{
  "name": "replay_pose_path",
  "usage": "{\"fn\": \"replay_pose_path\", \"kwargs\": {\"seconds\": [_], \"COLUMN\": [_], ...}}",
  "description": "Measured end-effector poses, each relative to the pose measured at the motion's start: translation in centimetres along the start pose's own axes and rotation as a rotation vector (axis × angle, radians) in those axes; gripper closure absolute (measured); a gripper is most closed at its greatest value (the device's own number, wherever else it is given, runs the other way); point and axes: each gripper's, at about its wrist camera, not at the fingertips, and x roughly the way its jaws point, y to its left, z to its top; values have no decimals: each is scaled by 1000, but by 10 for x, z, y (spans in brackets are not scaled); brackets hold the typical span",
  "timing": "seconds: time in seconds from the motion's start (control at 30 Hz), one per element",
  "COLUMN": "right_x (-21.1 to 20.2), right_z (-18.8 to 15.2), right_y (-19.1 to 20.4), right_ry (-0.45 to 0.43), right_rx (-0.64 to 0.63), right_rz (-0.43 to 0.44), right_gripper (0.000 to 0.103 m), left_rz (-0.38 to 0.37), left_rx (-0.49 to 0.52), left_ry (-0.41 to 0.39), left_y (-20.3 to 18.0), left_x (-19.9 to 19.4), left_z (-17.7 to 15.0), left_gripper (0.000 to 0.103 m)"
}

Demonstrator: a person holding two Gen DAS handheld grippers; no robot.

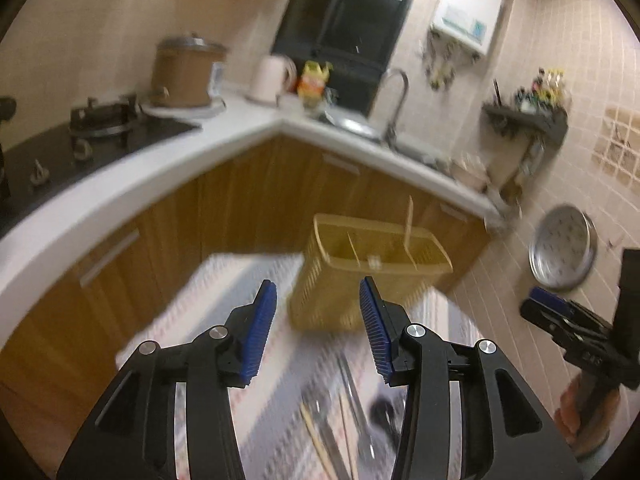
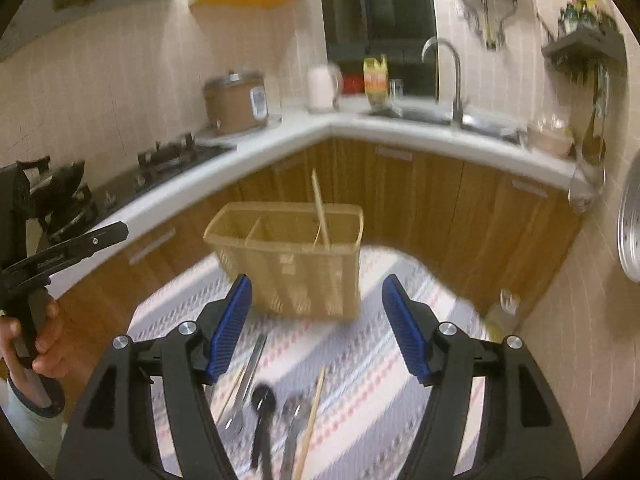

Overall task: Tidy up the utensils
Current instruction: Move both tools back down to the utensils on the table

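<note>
A tan plastic utensil basket (image 1: 360,276) (image 2: 292,264) with divided compartments stands on a patterned cloth, one wooden chopstick (image 2: 321,216) upright in its right compartment. Loose utensils lie in front of it: wooden chopsticks (image 1: 320,440) (image 2: 312,420), metal utensils (image 2: 248,384) and a black spoon (image 2: 262,412). My left gripper (image 1: 318,296) is open and empty, above the cloth before the basket. My right gripper (image 2: 316,292) is open and empty, over the utensils. Each gripper shows in the other's view: the right gripper (image 1: 568,320) and the left gripper (image 2: 72,246).
A striped patterned cloth (image 2: 380,360) covers the table. Behind is an L-shaped white counter (image 1: 240,136) with a gas hob (image 1: 92,124), rice cooker (image 2: 236,102), kettle (image 2: 322,88) and sink with tap (image 2: 444,80). A metal steamer tray (image 1: 562,248) hangs on the right wall.
</note>
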Motion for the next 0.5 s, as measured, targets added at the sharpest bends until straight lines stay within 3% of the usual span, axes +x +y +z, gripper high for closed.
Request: {"fn": "replay_pose_path", "kwargs": {"seconds": [0.17, 0.23, 0.4, 0.5], "right_x": [14, 22, 47, 55], "right_z": [-23, -32, -56, -63], "right_y": [7, 8, 10, 10], "right_ry": [155, 204, 328, 365], "right_rx": [46, 60, 95, 107], "right_rz": [30, 35, 56, 69], "right_gripper": [39, 45, 49, 49], "left_rz": [-1, -8, -57, -52], "left_rx": [81, 100, 34, 27], "left_ry": [135, 209, 430, 496], "left_y": [-3, -2, 23, 34], "left_x": [13, 27, 67, 84], "left_z": [-32, -50, -98, -115], "left_gripper": [62, 62, 62, 62]}}
